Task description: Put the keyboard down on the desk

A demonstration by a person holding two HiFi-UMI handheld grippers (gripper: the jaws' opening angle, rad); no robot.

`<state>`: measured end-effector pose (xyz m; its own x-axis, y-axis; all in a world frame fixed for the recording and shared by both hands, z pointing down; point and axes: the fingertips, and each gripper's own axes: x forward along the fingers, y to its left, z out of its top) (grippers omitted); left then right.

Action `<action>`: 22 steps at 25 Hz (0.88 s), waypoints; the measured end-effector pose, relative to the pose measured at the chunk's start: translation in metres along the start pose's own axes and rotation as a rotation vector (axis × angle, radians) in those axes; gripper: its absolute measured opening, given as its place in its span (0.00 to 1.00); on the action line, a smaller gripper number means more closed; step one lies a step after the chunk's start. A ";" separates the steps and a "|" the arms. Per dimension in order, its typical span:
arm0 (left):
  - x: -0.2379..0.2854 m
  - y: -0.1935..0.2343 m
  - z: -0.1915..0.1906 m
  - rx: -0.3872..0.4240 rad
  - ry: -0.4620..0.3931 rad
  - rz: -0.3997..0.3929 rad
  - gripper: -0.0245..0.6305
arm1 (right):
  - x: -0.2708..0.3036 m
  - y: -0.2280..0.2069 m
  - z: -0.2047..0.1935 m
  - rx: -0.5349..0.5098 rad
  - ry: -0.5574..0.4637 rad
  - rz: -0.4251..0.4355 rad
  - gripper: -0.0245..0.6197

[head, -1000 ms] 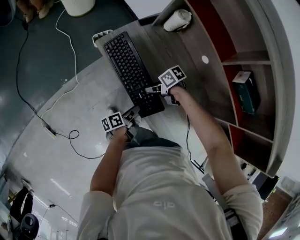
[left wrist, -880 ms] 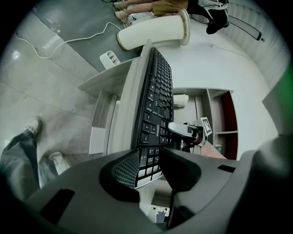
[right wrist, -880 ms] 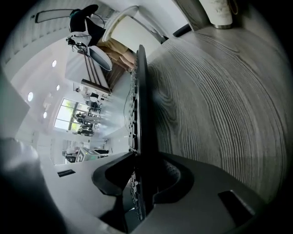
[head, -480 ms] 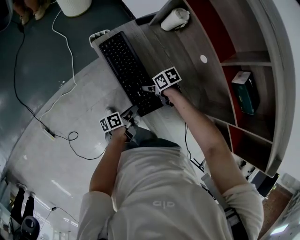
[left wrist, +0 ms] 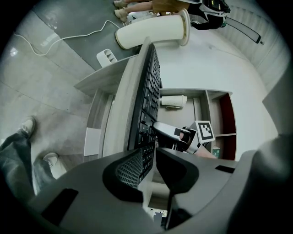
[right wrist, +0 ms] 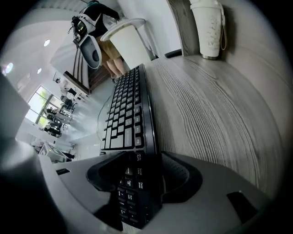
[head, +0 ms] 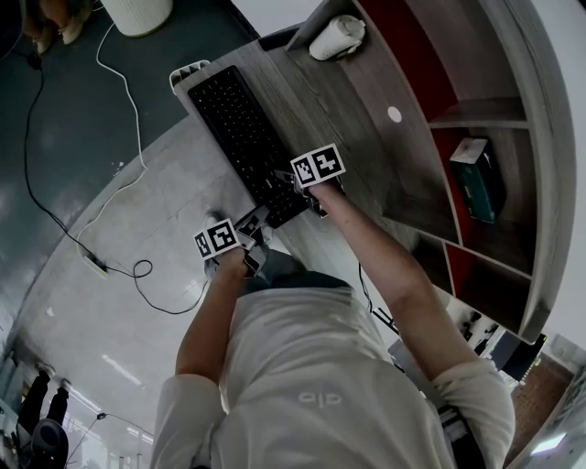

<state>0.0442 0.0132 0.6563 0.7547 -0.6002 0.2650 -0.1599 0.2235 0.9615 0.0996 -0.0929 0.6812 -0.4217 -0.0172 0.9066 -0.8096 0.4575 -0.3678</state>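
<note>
The black keyboard (head: 243, 128) lies flat along the front edge of the wooden desk (head: 366, 119). My right gripper (head: 288, 179) is at its near end. In the right gripper view the keyboard (right wrist: 128, 114) runs between the jaws of that gripper (right wrist: 144, 160), which are opening, and a gap shows at the right pad. My left gripper (head: 256, 223) hovers just off the desk's front edge by the keyboard's near corner. In the left gripper view the keyboard (left wrist: 149, 91) is seen edge-on. The jaws of my left gripper (left wrist: 150, 155) are closing and press on nothing. The right gripper (left wrist: 169, 135) sits just beyond them.
A white cup (head: 334, 38) stands at the desk's far end, also in the right gripper view (right wrist: 208, 27). A red-backed shelf holds a dark box (head: 481, 174). A white bin (head: 137, 11) and loose cables (head: 110, 165) lie on the floor left of the desk.
The right gripper has slid a little left toward the desk's front edge over the keyboard's near end. The left gripper has barely moved.
</note>
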 end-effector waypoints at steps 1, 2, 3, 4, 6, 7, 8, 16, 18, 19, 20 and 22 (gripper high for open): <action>0.000 0.000 0.000 0.000 0.000 -0.001 0.19 | 0.000 0.000 0.000 -0.007 -0.008 -0.015 0.44; 0.001 0.000 0.001 0.004 0.002 0.000 0.19 | 0.000 0.000 0.001 -0.014 -0.016 -0.028 0.44; 0.001 0.000 0.001 0.009 0.004 0.000 0.18 | -0.001 0.000 0.001 -0.020 -0.024 -0.039 0.44; 0.001 0.001 0.002 0.011 0.006 -0.001 0.17 | -0.001 0.000 0.002 -0.027 -0.031 -0.048 0.44; 0.001 0.000 0.002 0.006 0.001 -0.008 0.17 | -0.002 0.000 0.002 -0.041 -0.045 -0.067 0.44; 0.001 0.000 0.003 0.000 -0.005 -0.012 0.17 | -0.003 0.000 0.002 -0.047 -0.052 -0.077 0.44; 0.001 -0.001 0.004 -0.006 -0.015 -0.015 0.17 | -0.003 0.000 0.003 -0.053 -0.060 -0.087 0.44; -0.016 -0.007 0.022 0.010 -0.065 0.013 0.30 | -0.014 -0.001 0.000 -0.034 -0.135 -0.148 0.46; -0.023 -0.012 0.029 0.022 -0.075 0.011 0.30 | -0.021 -0.002 -0.001 -0.021 -0.171 -0.167 0.45; -0.026 -0.015 0.033 0.030 -0.082 0.007 0.30 | -0.025 -0.001 0.000 -0.008 -0.198 -0.169 0.44; -0.030 -0.019 0.038 0.043 -0.091 0.004 0.30 | -0.031 0.000 0.001 0.008 -0.231 -0.166 0.44; -0.038 -0.030 0.049 0.085 -0.104 0.002 0.30 | -0.045 0.004 0.005 0.041 -0.304 -0.149 0.41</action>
<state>-0.0109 -0.0085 0.6211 0.6846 -0.6774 0.2692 -0.2183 0.1618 0.9624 0.1133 -0.0945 0.6383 -0.3954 -0.3483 0.8499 -0.8845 0.3938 -0.2501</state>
